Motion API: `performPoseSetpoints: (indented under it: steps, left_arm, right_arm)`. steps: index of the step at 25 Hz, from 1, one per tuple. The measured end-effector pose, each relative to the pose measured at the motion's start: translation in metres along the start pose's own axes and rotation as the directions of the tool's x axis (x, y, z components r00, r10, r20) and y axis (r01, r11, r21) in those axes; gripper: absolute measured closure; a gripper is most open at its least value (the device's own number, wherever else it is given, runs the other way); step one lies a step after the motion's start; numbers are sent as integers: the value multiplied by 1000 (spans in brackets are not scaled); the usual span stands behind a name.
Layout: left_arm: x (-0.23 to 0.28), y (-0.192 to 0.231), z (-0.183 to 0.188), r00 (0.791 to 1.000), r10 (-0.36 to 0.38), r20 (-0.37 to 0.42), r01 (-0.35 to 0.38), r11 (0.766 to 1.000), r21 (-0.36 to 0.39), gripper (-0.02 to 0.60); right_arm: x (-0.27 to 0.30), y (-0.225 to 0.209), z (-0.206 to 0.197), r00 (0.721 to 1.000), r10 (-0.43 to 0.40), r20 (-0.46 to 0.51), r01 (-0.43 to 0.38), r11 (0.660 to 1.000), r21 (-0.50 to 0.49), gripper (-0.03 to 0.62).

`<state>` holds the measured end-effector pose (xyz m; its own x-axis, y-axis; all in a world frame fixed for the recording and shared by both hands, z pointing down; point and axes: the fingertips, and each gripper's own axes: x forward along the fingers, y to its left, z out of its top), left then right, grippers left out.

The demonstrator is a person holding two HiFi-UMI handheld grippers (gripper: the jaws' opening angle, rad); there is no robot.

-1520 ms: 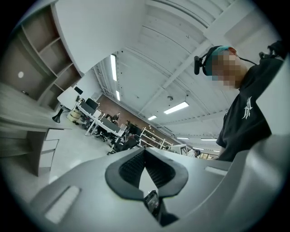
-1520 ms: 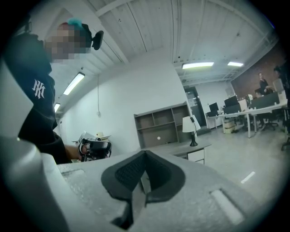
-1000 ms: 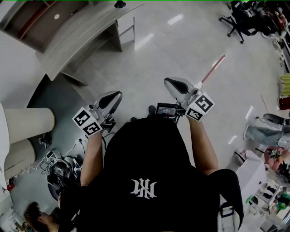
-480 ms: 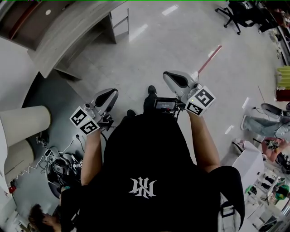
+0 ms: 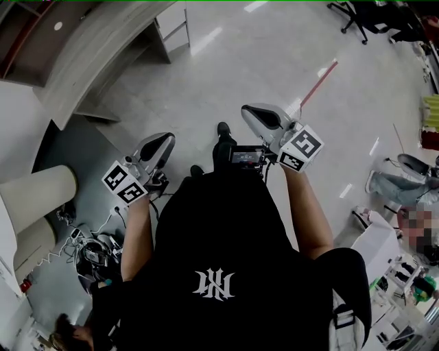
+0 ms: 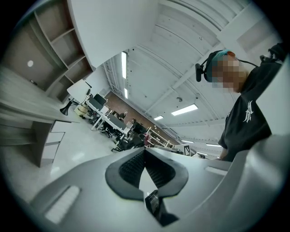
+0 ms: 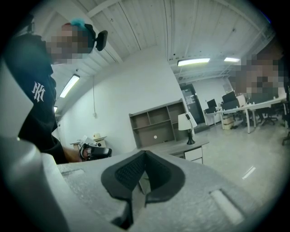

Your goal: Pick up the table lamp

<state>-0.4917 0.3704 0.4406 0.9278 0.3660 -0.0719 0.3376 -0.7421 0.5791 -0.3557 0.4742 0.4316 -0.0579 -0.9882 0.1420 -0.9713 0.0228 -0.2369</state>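
Observation:
The table lamp (image 7: 187,123) has a white shade and a black base and stands on the end of a grey desk (image 7: 174,147), far ahead in the right gripper view. In the left gripper view its dark base (image 6: 67,109) shows small at the left. The head view does not show it. My left gripper (image 5: 163,141) and right gripper (image 5: 250,114) are held out in front of the person, above bare floor, far from the lamp. Both are shut, black pads together (image 6: 145,152) (image 7: 145,155), nothing between them.
The grey desk (image 5: 89,62) with a drawer unit runs along the upper left. An open shelf unit (image 7: 156,124) stands behind it. Office chairs (image 5: 363,17) and work desks (image 7: 247,108) lie to the right. A red floor line (image 5: 319,86) runs ahead. Cables (image 5: 89,250) lie at lower left.
The person has stepped forward: desk and floor have slid toward the upper left, and the lamp base at the top edge has left the head view. Both grippers stay shut and empty.

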Motion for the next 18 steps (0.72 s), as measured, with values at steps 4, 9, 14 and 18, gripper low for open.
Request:
performPoseSetpoints:
  steps: [4,9,14,18]
  left_arm:
    - [35,24,7,1000,27,-14,-27,1000,-10,581]
    - [84,62,17,996,73,-46,-74,997,-17,581]
    - [129,87,41,992,113,-62,-115,993,-15,580]
    - [166,101,61,987,151,-57,-150,988,23,580]
  right_arm:
    - [7,-44,7,1000,19,-9,-19,1000,16,594]
    - [25,-107,20,998,56,-16,-56,998,17,594]
    - [47,-152,42,993,117,-20,-117,993,21,594]
    - [57,-188,65,986,166,-11,-166,986,-9,594]
